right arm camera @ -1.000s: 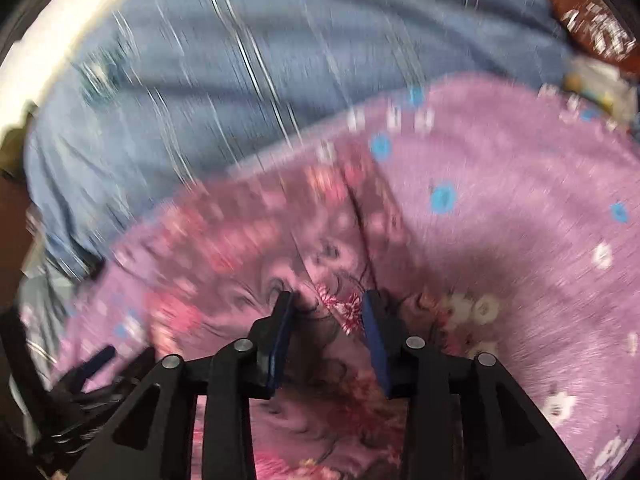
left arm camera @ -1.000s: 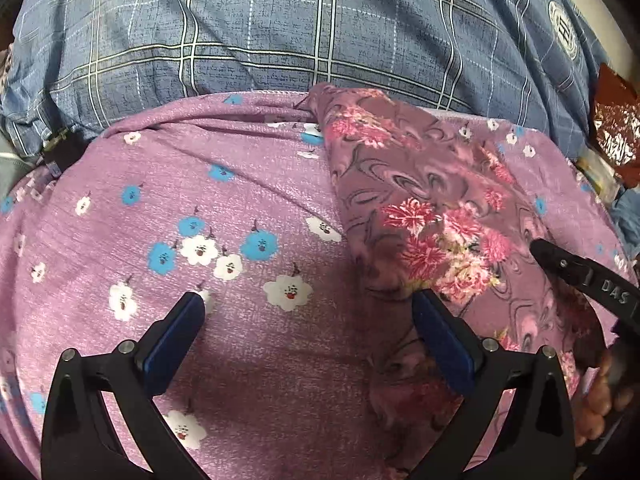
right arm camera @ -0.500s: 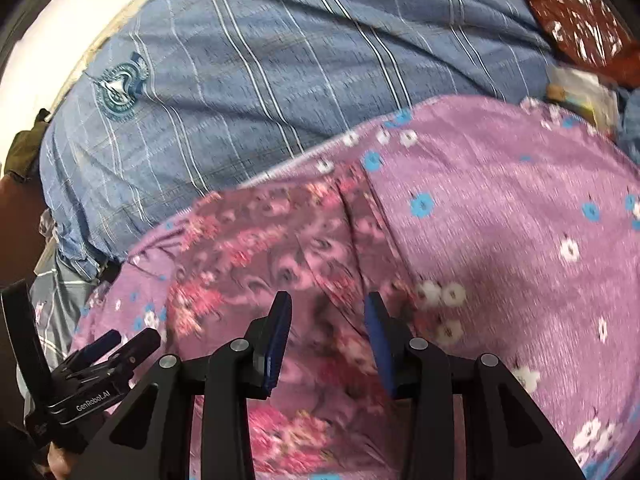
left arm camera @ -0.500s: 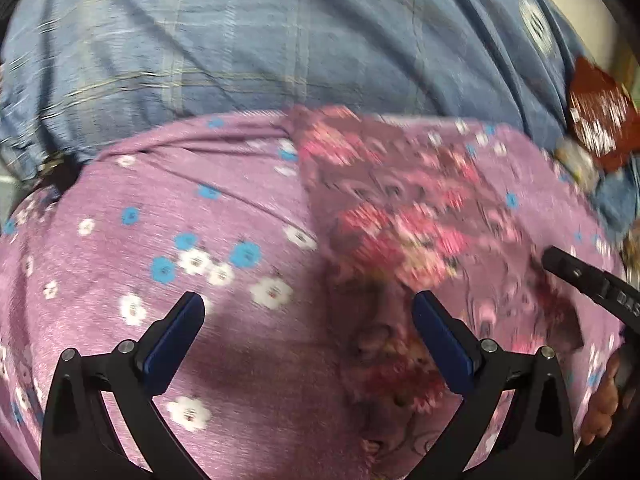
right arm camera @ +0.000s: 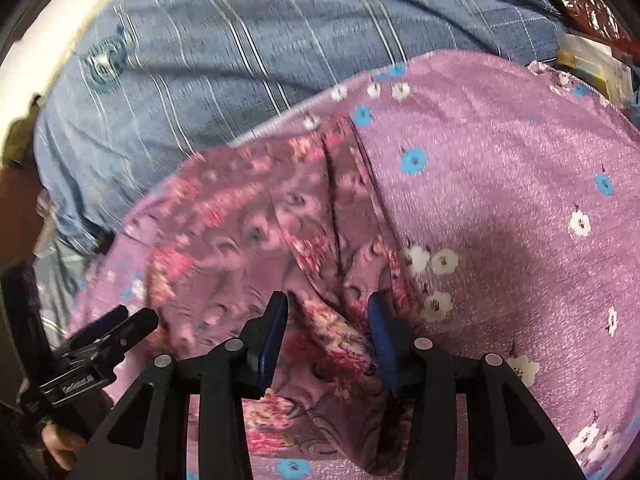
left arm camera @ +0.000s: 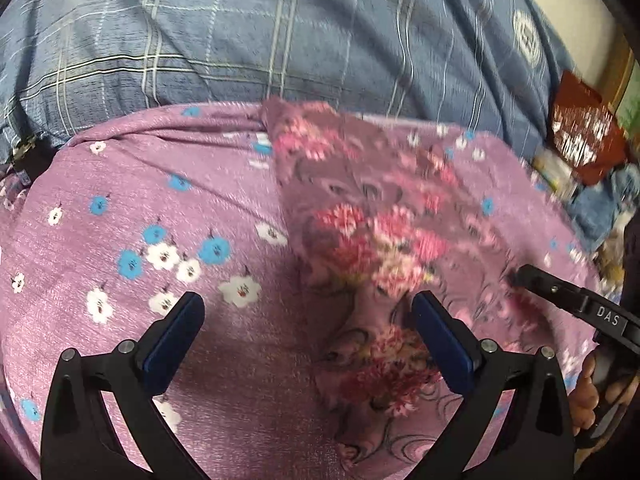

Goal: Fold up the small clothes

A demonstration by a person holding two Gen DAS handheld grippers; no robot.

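garment [left arm camera: 372, 236]: small dark floral piece, lies on the lilac flowered sheet [left arm camera: 160, 208], blue checked pillow [left arm camera: 280, 32] behind
feel: thin, limp, light; likely to sag and crease, no stiffness
left tool [left arm camera: 306, 332]: spread wide, grasping nothing, near end of garment between fingers
right tool [right arm camera: 328, 332]: jaws just opening, astride a raised fold, not pinching
grip point: hem corners, one per tool

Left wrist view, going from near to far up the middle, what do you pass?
Left gripper → dark floral garment lying on the purple flowered sheet → blue plaid bedcover.
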